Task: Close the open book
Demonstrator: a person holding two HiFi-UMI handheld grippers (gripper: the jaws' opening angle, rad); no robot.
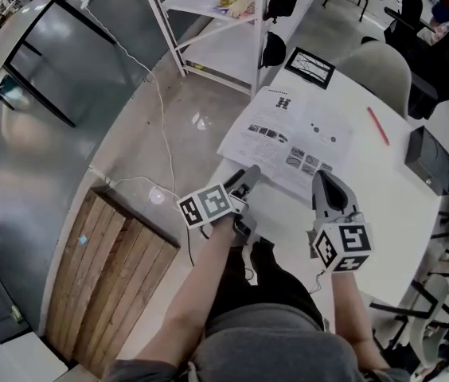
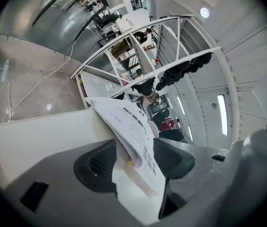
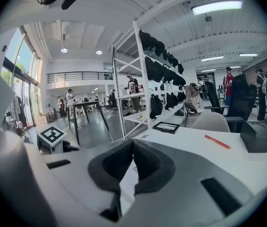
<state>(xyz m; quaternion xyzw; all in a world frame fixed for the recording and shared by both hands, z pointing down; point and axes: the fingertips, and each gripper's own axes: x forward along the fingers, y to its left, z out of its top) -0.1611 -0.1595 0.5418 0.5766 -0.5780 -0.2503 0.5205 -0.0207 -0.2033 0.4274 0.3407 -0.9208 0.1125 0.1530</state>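
An open book with printed white pages lies on the white table. My left gripper is at the book's near left corner. In the left gripper view a curled bundle of pages rises off the table between the two pads, and the left gripper is shut on it. My right gripper rests at the book's near right edge. In the right gripper view the right gripper has its pads touching, with nothing between them.
A red pen lies right of the book and a black box sits by the table's right edge. A framed black tablet lies beyond the book. A white shelf rack and a chair stand behind the table.
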